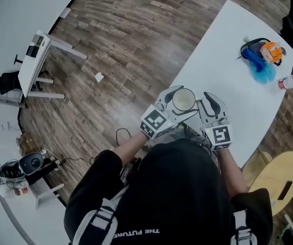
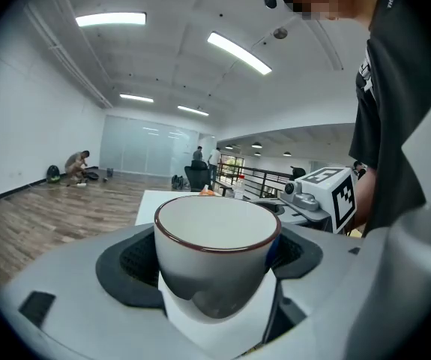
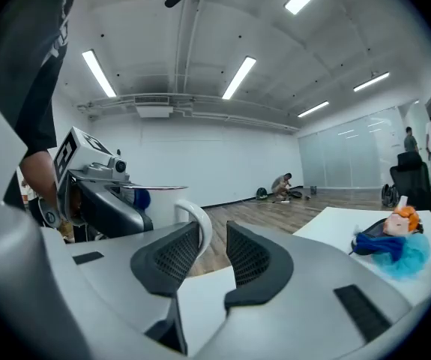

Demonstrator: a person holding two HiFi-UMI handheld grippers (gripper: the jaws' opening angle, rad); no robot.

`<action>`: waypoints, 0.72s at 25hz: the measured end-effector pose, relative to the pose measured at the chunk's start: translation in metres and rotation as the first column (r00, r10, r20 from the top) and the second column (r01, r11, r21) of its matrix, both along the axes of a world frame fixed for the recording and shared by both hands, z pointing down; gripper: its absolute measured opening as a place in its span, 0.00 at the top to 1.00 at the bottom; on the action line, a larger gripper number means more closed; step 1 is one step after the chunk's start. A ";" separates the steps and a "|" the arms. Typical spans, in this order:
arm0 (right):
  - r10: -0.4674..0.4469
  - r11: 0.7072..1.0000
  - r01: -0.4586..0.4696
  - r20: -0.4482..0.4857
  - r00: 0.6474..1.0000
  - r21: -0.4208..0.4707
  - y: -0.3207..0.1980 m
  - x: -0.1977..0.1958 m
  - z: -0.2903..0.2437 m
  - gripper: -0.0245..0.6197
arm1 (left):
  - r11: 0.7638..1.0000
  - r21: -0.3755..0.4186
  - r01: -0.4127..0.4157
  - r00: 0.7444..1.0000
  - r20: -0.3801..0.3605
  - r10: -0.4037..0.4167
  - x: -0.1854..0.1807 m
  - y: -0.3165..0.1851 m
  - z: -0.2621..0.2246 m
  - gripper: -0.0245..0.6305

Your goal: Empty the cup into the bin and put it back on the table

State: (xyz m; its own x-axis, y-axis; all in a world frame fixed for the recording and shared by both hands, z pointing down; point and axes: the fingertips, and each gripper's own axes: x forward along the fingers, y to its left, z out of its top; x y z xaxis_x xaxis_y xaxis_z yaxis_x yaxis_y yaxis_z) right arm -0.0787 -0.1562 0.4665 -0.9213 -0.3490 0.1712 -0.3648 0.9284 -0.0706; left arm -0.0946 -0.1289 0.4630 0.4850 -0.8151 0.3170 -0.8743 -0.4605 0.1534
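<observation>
A white cup (image 1: 183,100) with a dark red rim stands upright between the jaws of my left gripper (image 1: 181,103), held over the near corner of the white table (image 1: 222,50). In the left gripper view the dark pads press on both sides of the cup (image 2: 215,235), and the part of its inside that shows is bare white. My right gripper (image 1: 213,104) hovers just right of the cup with a narrow gap between its pads and nothing in it. In the right gripper view the cup's handle (image 3: 199,217) shows just beyond the right gripper (image 3: 214,250). No bin is in view.
A blue fluffy thing (image 1: 260,65), an orange object (image 1: 272,51) and a small bottle (image 1: 289,81) lie at the table's far end. A round wooden stool (image 1: 278,177) stands to the right. On the wood floor to the left are a white stand (image 1: 36,60) and some equipment (image 1: 24,166).
</observation>
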 end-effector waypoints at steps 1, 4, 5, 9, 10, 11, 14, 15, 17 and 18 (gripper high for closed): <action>-0.033 0.999 0.033 0.006 0.999 0.008 0.003 -0.010 -0.003 0.78 | 1.000 -0.012 0.024 1.000 -0.012 -0.024 -0.009 0.003 -0.001 0.36; -0.163 0.985 0.162 0.013 0.987 0.054 0.024 -0.044 -0.011 0.84 | 0.996 -0.051 0.074 0.994 -0.079 -0.078 -0.036 0.018 -0.005 0.36; -0.202 0.979 0.202 0.016 0.979 0.037 0.031 -0.057 -0.011 0.87 | 0.993 -0.060 0.101 0.990 -0.091 -0.106 -0.047 0.024 -0.005 0.36; -0.269 0.955 0.271 0.032 0.963 -0.119 0.048 -0.101 -0.010 0.87 | 0.970 -0.087 0.225 0.955 -0.178 -0.237 -0.092 0.044 -0.006 0.36; -0.278 0.949 0.280 0.038 0.960 -0.141 0.056 -0.108 -0.010 0.87 | 0.966 -0.082 0.247 0.945 -0.199 -0.258 -0.100 0.053 -0.006 0.36; -0.290 0.942 0.295 0.054 0.956 -0.161 0.066 -0.115 -0.009 0.87 | 0.961 -0.069 0.267 0.939 -0.207 -0.276 -0.106 0.063 -0.006 0.36; -0.318 0.915 0.339 0.128 0.940 -0.220 0.095 -0.134 0.000 0.87 | 0.948 -0.018 0.318 0.930 -0.188 -0.315 -0.120 0.098 0.000 0.36; -0.325 0.909 0.350 0.141 0.935 -0.227 0.101 -0.140 0.003 0.88 | 0.941 -0.008 0.338 0.924 -0.184 -0.334 -0.125 0.106 0.004 0.36; -0.343 0.895 0.370 0.147 0.928 -0.247 0.112 -0.153 0.008 0.88 | 0.925 -0.011 0.380 0.909 -0.181 -0.375 -0.136 0.119 0.013 0.36; -0.355 0.887 0.381 0.142 0.924 -0.262 0.117 -0.160 0.011 0.88 | 0.919 -0.025 0.394 0.901 -0.185 -0.392 -0.142 0.125 0.019 0.36</action>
State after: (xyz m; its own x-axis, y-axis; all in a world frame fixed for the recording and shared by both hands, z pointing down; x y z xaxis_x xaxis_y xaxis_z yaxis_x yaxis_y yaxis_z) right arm -0.2390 -0.0390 0.4773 -0.9899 0.0681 0.1243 0.0185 0.9318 -0.3624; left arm -0.2367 -0.0036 0.4817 0.1725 -0.9548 0.2422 -0.9420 -0.0881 0.3238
